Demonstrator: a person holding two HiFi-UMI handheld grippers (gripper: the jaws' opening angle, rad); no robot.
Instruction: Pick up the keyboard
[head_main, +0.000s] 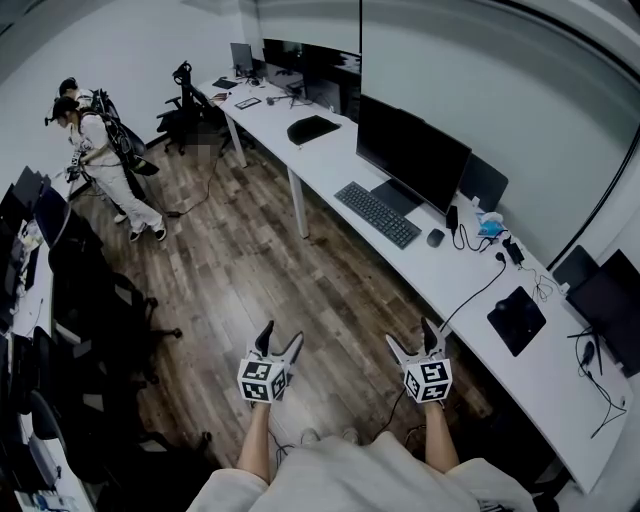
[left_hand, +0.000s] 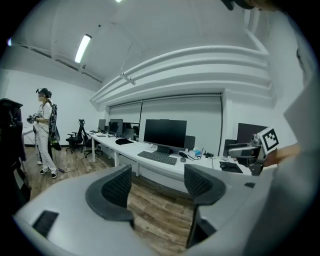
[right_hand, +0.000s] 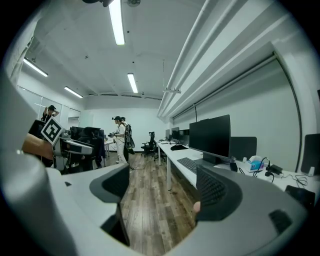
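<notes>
1 keyboard lies flat on the long white worktop, just in front of the foot of 1 large dark monitor. 1 mouse sits near its right end. 2 black mats lie on the worktop, 1 on each side of the keyboard. 2 people stand at the far left.

2 claws hang over the wooden floor, the left claw and the right claw. Each has its jaws spread wide with nothing between them. The keyboard lies well apart from both, ahead and to the right in the head view, nearer the right claw. In the left gripper view it shows far off, above the gap between the jaws.
</notes>
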